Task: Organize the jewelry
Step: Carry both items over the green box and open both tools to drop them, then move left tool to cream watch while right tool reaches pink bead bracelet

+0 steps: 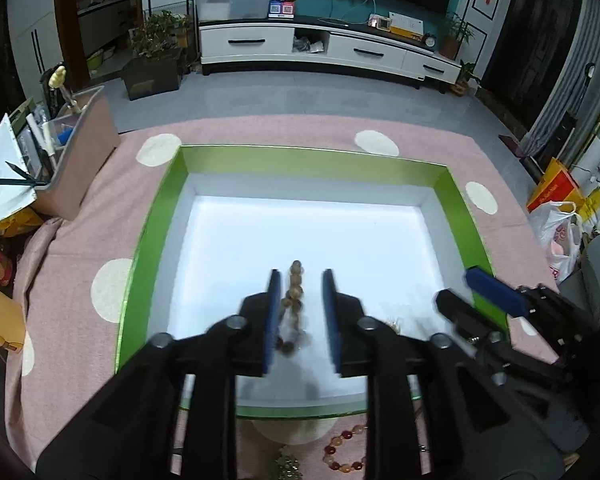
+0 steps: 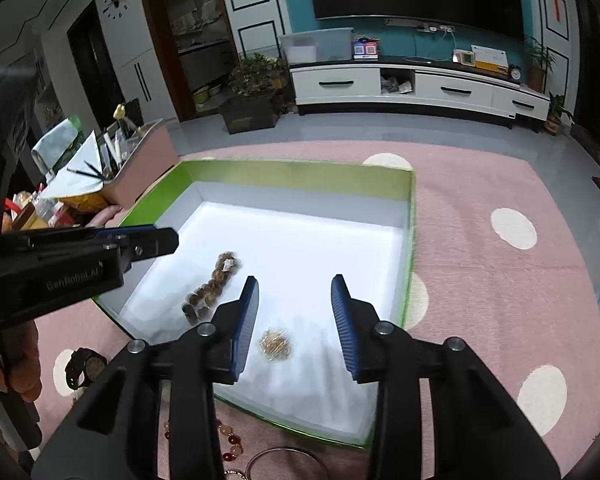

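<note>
A green-walled tray (image 1: 164, 196) with a white floor lies on the pink dotted cloth; it also shows in the right wrist view (image 2: 408, 248). A brown bead bracelet (image 1: 294, 300) lies on the tray floor, also seen in the right wrist view (image 2: 212, 284). My left gripper (image 1: 302, 284) is open, its fingers on either side of the bracelet, above it. A gold chain (image 2: 276, 343) lies in the tray between the fingers of my open right gripper (image 2: 296, 284). A red and orange bead bracelet (image 1: 342, 454) lies on the cloth in front of the tray.
A black wristwatch (image 2: 85, 366) and a metal bangle (image 2: 284, 462) lie on the cloth near the tray's front. A pink box with pens (image 1: 80, 160) stands at the left. Bags (image 1: 560, 224) lie at the right. A TV cabinet (image 1: 320, 46) is far behind.
</note>
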`<control>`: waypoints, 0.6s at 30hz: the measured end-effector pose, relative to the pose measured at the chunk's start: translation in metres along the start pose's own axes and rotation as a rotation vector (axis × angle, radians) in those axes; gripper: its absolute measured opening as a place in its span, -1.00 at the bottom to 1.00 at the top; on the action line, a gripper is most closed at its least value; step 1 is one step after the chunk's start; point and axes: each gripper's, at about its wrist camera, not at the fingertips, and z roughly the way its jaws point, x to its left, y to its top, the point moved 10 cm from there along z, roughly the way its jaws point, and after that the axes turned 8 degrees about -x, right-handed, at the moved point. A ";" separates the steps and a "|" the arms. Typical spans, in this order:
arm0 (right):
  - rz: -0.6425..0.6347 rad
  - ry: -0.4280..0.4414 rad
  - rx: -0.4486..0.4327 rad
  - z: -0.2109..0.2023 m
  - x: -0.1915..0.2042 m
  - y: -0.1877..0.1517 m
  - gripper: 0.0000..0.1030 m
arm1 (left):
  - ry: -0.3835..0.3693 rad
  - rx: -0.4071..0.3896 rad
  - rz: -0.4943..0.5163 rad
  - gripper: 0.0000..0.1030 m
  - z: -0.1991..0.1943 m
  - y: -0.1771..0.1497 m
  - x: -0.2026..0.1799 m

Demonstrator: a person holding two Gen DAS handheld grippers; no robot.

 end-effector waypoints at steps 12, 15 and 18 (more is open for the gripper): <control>0.040 -0.023 -0.023 -0.048 -0.019 -0.012 -0.03 | 0.036 -0.021 -0.049 0.47 -0.044 -0.021 0.033; 0.041 -0.027 -0.021 -0.061 -0.020 -0.019 0.02 | 0.054 -0.023 -0.063 0.54 -0.059 -0.031 0.042; 0.044 -0.028 -0.022 -0.073 -0.020 -0.027 0.05 | 0.068 -0.027 -0.071 0.57 -0.075 -0.043 0.051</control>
